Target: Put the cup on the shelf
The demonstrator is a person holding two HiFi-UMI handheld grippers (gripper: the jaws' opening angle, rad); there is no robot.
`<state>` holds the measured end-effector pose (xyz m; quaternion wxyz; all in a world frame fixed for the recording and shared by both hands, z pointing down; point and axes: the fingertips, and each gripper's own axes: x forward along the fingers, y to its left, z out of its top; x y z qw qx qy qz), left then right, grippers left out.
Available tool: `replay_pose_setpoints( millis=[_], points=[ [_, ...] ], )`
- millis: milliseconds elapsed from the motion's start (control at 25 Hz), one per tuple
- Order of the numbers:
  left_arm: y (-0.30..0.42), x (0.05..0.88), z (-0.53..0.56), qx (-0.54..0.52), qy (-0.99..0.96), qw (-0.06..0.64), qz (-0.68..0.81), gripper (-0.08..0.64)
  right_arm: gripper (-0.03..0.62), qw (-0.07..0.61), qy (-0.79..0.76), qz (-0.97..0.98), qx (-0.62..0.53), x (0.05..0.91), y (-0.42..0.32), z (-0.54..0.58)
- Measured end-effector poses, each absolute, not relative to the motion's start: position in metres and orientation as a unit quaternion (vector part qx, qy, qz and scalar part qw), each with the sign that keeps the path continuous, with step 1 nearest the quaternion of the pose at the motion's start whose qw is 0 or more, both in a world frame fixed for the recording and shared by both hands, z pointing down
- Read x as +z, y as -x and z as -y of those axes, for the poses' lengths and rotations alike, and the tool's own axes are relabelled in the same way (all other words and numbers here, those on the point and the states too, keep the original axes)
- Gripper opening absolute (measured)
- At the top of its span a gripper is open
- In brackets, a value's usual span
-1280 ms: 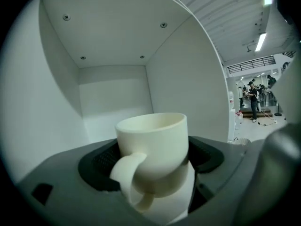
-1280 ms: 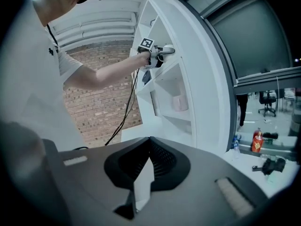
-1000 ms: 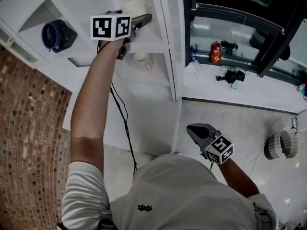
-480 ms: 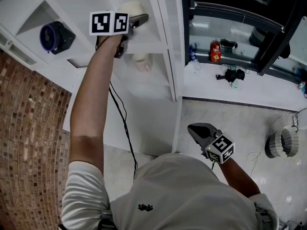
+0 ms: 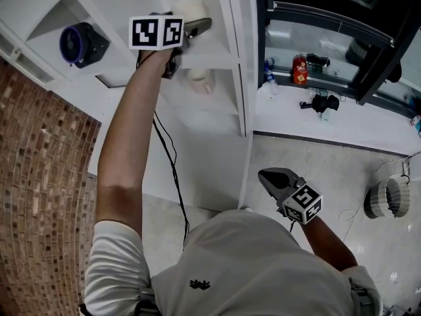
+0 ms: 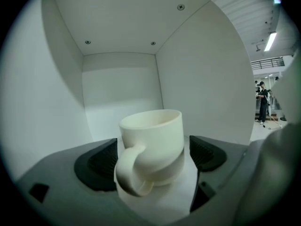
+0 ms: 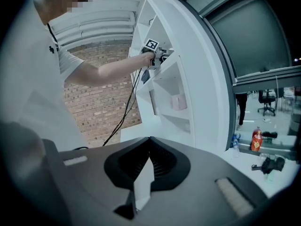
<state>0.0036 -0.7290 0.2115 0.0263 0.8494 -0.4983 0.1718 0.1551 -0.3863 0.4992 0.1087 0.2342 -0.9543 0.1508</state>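
A cream cup (image 6: 150, 140) with its handle toward me stands in the white upper compartment of the shelf (image 5: 223, 58). It also shows in the head view as the cup (image 5: 191, 8). My left gripper (image 6: 153, 157) reaches into that compartment, and its jaws are opening. The cup sits between the two dark pads (image 6: 101, 161), with a slim gap on each side. In the head view the left gripper (image 5: 191, 28) is raised at arm's length. My right gripper (image 5: 266, 175) hangs low near my body. The right gripper (image 7: 149, 140) is shut with nothing in it.
A second pale cup (image 5: 199, 79) stands in the compartment below. A dark blue round object (image 5: 77, 43) sits in a compartment to the left. A brick wall (image 5: 46, 196) is at the left, and a counter with bottles (image 5: 299, 71) at the right. A cable (image 5: 172, 170) hangs from the left gripper.
The left gripper stays at the upper compartment with the cup; it has barely shifted. The right gripper has not moved.
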Motion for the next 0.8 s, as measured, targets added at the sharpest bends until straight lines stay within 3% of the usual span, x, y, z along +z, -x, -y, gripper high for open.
replay_pose_setpoints(
  millis=[640, 800],
  points=[
    [0.036, 0.198, 0.658, 0.107, -0.865, -0.007, 0.49, 0.485, 0.012, 0.113, -0.209, 0.962, 0.138, 0.492, -0.116, 0.359],
    [0.048, 0.203, 0.631, 0.103, -0.87, -0.006, 0.482, 0.443, 0.012, 0.114, -0.204, 0.963, 0.131, 0.49, -0.101, 0.349]
  ],
)
